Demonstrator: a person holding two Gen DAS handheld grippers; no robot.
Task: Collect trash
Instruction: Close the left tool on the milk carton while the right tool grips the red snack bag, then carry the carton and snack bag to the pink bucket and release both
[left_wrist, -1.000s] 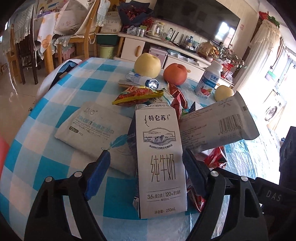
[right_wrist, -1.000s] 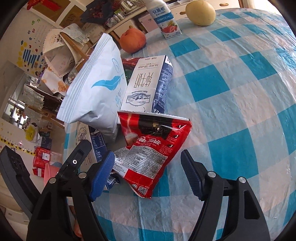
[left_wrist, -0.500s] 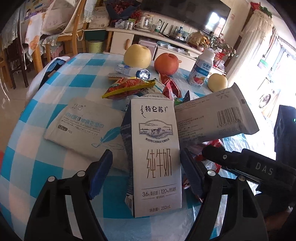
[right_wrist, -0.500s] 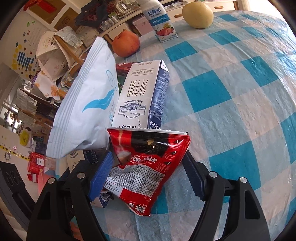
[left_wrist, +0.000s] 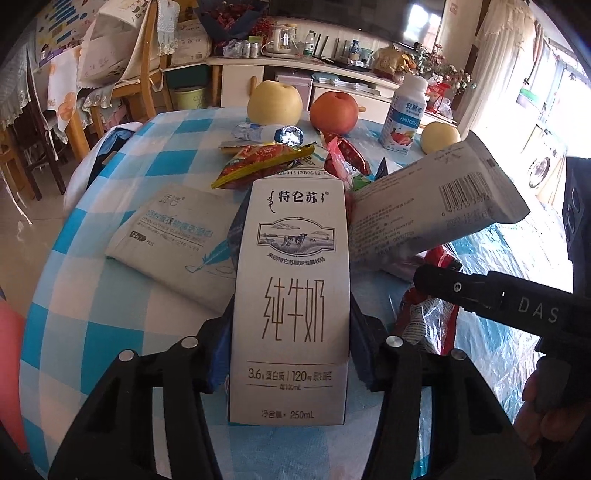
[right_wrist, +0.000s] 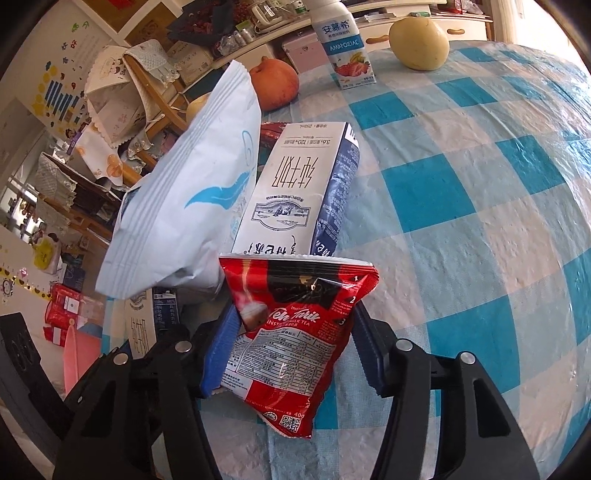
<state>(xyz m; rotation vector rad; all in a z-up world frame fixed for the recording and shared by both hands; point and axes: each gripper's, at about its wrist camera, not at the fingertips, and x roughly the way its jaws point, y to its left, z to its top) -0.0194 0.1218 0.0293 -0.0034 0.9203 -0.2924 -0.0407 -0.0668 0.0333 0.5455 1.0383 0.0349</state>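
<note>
A white 250 mL milk carton lies on the blue-checked tablecloth. My left gripper is closing, its blue pads against the carton's two long sides. In the right wrist view a red milk tea packet sits between the closing jaws of my right gripper, a pad touching each edge. That packet's edge shows beside the carton in the left view. A second milk carton lies beyond the packet.
A white wipes pack leans over the cartons; another lies flat at left. Snack wrappers, two pears, a pomegranate and a yogurt bottle sit farther back. Chairs and a cabinet stand beyond the table.
Both pairs of jaws have narrowed from wide apart onto their things: the left onto the milk carton, the right onto the red packet. Both grippers have edged slightly forward.
</note>
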